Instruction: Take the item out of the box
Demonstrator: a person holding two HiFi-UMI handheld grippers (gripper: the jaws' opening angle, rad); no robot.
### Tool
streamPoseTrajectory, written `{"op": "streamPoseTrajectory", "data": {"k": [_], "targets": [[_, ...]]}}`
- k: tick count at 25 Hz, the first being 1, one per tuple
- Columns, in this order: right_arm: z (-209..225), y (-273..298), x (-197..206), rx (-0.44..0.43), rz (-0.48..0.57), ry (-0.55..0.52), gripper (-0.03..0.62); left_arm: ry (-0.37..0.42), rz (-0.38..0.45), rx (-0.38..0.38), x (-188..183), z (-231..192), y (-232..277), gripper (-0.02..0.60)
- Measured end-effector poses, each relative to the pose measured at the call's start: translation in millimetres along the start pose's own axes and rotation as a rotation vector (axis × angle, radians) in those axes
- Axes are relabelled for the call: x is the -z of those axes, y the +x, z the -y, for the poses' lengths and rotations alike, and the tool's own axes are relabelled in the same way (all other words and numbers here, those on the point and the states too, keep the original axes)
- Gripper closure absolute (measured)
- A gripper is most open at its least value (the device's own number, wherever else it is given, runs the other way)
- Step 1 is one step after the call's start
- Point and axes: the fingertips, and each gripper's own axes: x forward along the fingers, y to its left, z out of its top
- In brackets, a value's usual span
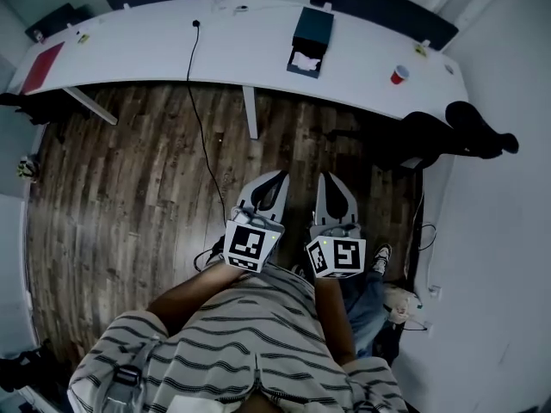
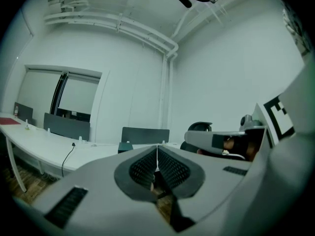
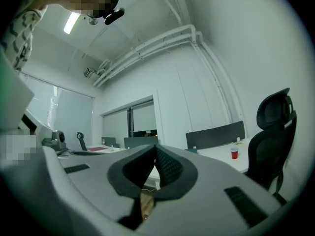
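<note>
A dark teal box stands open on the long white table, with a white item showing at its near end. Both grippers hang over the wooden floor, close to the person's body and well short of the table. My left gripper has its jaws closed together with nothing between them, and so has my right gripper. In the left gripper view the closed pads point toward the table, and the box shows small and far off. The right gripper view shows closed pads too.
A red cup stands on the table's right part and a red folder at its left end. A black cable runs from the table down across the floor. A black office chair stands at the right, by the wall.
</note>
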Motion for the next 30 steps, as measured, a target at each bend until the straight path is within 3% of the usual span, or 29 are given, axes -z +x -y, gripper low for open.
{"op": "streamPoseTrajectory", "data": {"k": [9,17,30], "targets": [[43.1,136.1,-17.1,0.064,-0.012,0.016,0.576,-0.008,-0.044,0.050,-24.2,-89.8,119.2,0.557],[71.6,230.0,-24.2,0.115,-0.018,0.013,0.576,-0.007,-0.055,0.121,-41.2,-145.0,201.3,0.557],[107.4,304.0,-8.6,0.167,-0.078,0.002,0.576,-0.017,-0.137,0.141,-26.6,-189.7,277.3,0.557]]}}
